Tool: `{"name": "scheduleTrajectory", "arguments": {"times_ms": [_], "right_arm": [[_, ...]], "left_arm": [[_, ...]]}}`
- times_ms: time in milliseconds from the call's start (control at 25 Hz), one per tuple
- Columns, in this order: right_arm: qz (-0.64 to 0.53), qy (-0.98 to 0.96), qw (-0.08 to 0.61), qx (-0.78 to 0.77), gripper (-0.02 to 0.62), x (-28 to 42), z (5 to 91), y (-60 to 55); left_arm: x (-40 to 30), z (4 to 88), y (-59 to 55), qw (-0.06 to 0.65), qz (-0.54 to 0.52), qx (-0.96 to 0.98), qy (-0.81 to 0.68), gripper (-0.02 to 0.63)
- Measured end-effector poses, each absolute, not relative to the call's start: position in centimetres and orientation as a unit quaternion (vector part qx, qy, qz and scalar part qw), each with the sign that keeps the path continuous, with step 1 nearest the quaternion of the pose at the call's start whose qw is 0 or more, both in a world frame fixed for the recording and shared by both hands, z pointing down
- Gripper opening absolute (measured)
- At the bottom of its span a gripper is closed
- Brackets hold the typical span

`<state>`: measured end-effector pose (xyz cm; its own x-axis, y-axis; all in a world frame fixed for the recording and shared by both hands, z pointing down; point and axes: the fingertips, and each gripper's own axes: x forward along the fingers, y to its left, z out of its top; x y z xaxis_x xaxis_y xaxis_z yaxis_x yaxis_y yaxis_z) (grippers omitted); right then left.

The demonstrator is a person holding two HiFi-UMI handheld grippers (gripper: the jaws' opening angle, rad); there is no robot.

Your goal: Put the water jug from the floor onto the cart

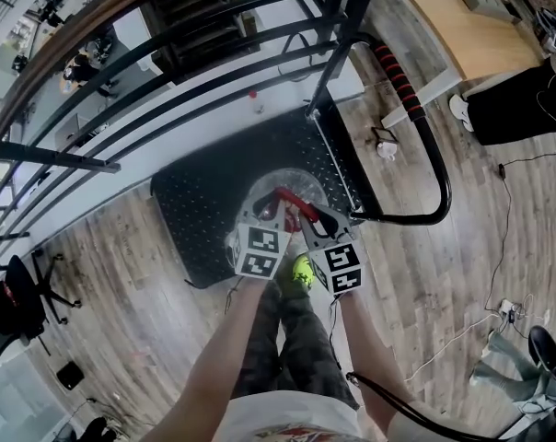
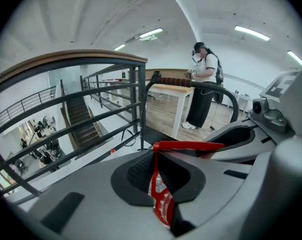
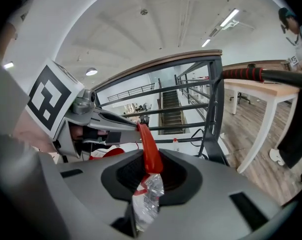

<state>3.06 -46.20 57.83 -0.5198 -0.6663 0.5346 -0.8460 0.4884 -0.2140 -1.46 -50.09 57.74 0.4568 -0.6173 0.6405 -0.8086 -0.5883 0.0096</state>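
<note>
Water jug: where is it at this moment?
Head view, centre: the water jug is over the cart's black deck, push bar on its right, its red handle clamped by the left gripper and right gripper.

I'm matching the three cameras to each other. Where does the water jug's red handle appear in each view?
Head view: red handle at centre, over the cart deck.
Left gripper view: lower centre, pinched in the jaws.
Right gripper view: lower centre, slightly left, in the jaws.
Shared landmark: the cart's red-and-black push-bar grip.

Bright, even light from ceiling strip lights [image 2: 151, 33]; strong fisheye curvature, dark vignetted corners.
</note>
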Motion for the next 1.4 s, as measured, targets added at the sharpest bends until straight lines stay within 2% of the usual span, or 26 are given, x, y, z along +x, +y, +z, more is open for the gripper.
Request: {"name": "scheduleTrajectory", "arguments": {"times_ms": [240, 1400], "right_arm": [[0.243, -0.835, 0.202, 0.451, 0.073, 4.3, 60.8, -46.5], [0.279, -0.787, 0.166, 0.524, 0.074, 13.4, 64.4, -54.9]], "left_arm": [[-0.4, 60.4, -50.4, 0.169, 0.313, 0.837, -0.416, 0.026], [8.0, 62.7, -56.4, 0.136, 0.273, 0.884, -0.355, 0.029]]}}
